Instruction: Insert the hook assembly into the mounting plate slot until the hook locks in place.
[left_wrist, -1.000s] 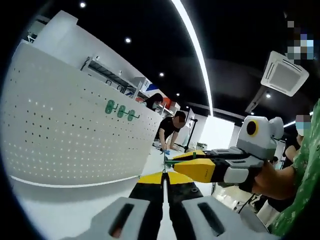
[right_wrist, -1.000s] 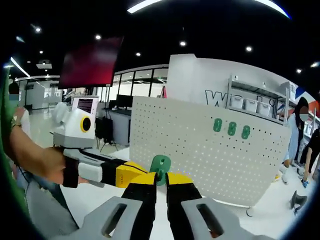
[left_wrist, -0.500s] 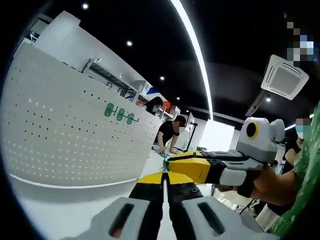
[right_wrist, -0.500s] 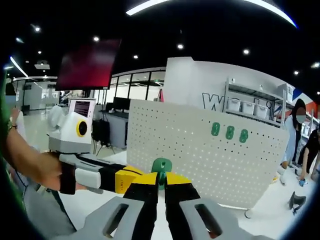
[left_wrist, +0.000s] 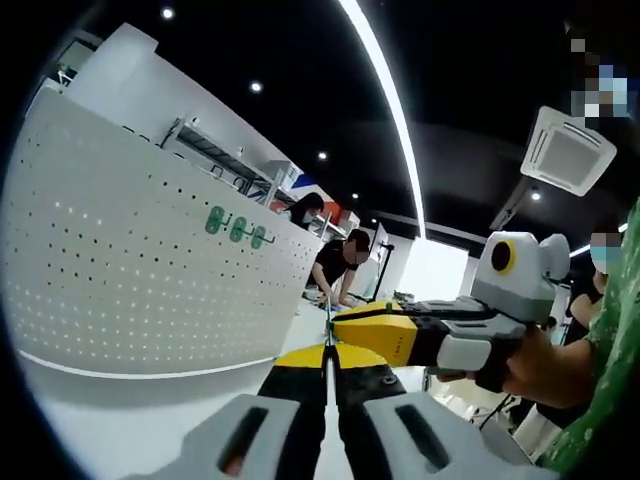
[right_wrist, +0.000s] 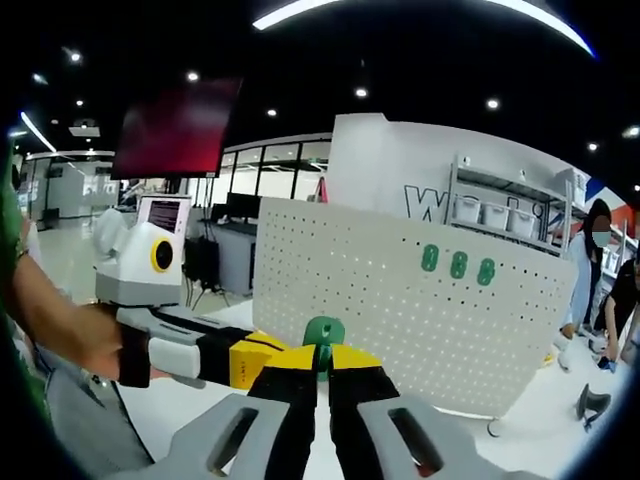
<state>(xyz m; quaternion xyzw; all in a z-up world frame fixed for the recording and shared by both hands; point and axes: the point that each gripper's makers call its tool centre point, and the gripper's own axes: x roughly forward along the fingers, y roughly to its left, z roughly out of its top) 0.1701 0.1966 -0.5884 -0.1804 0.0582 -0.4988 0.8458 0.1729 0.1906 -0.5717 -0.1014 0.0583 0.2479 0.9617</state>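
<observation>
Between the closed jaws of the right tongs (right_wrist: 320, 372) sits the green hook assembly (right_wrist: 322, 338), well short of the white perforated mounting plate (right_wrist: 400, 320), which already carries three green hooks (right_wrist: 457, 264). The left tongs (left_wrist: 327, 362) are pressed together beside it. It looks small, light, stiff plastic; best pinched low, leaving its top free.

This is looking like a large open-plan lab or showroom; recessed spotlights and a long light strip (left_wrist: 385, 90) are glowing on a dark ceiling; shelving with bins (right_wrist: 495, 210), a monitor (right_wrist: 165, 213) and glass partitions are lining the background.
</observation>
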